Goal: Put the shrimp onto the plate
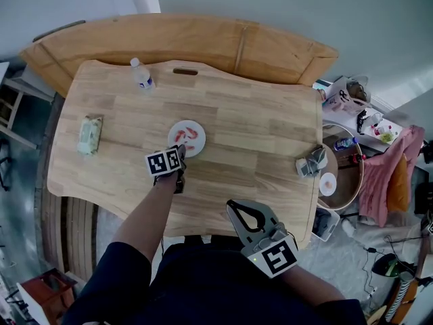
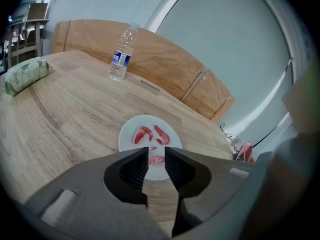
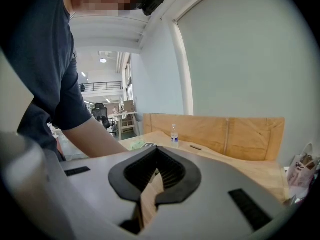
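The left claw (image 2: 156,151), narrowly open and empty, hung by the plate (image 2: 128,137) of shrimp (image 2: 143,133). The right claw (image 3: 157,150) was closed. A bottle (image 2: 121,54) and packet (image 2: 25,76) stood well away.

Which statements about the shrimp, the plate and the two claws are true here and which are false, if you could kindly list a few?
1. The shrimp lie on the white plate. True.
2. The water bottle lies on its side. False: it stands upright on the table.
3. The left claw grips a shrimp. False: its jaws stand slightly apart with nothing between them.
4. The right claw is shut and holds nothing. True.
5. In the head view, the pack of wipes lies to the right of the plate. False: it lies to the plate's left, near the table edge.
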A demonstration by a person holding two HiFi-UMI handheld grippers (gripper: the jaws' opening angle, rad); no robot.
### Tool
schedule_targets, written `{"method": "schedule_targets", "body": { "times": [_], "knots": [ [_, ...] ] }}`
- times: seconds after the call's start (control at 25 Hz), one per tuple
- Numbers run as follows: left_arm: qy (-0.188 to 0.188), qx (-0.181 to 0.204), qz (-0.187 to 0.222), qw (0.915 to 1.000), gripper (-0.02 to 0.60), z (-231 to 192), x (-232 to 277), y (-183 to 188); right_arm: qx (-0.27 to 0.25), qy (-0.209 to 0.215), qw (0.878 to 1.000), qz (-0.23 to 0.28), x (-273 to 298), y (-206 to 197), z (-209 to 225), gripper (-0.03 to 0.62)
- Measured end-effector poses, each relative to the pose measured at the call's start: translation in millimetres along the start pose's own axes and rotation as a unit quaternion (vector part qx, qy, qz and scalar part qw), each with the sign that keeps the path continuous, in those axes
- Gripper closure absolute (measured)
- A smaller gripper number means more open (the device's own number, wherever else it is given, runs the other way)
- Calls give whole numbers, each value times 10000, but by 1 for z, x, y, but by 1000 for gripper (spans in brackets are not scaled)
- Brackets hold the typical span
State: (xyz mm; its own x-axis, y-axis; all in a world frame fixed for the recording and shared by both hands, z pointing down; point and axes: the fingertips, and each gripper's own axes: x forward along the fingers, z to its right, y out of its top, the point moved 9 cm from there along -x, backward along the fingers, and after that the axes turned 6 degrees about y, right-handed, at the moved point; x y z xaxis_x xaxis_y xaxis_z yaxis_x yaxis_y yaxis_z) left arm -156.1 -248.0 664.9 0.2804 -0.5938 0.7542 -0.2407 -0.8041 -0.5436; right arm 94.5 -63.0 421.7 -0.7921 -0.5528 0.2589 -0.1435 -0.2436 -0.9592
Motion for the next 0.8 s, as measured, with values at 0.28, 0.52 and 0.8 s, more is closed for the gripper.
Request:
{"method": "schedule_targets", "body": {
  "times": [0.28, 0.52, 0.8],
  "knots": [
    [-225, 63, 159, 9996, 486, 4, -42, -9, -101, 107, 9998, 139, 2, 8, -15, 585],
    [-479, 204, 404, 9978, 486, 8, -94, -13, -105, 157, 9997, 181, 7, 13, -30, 585],
    [-1130, 146, 756, 9906, 486, 18, -164, -10, -12, 82, 9999, 120, 17, 9, -40, 585]
  ]
}}
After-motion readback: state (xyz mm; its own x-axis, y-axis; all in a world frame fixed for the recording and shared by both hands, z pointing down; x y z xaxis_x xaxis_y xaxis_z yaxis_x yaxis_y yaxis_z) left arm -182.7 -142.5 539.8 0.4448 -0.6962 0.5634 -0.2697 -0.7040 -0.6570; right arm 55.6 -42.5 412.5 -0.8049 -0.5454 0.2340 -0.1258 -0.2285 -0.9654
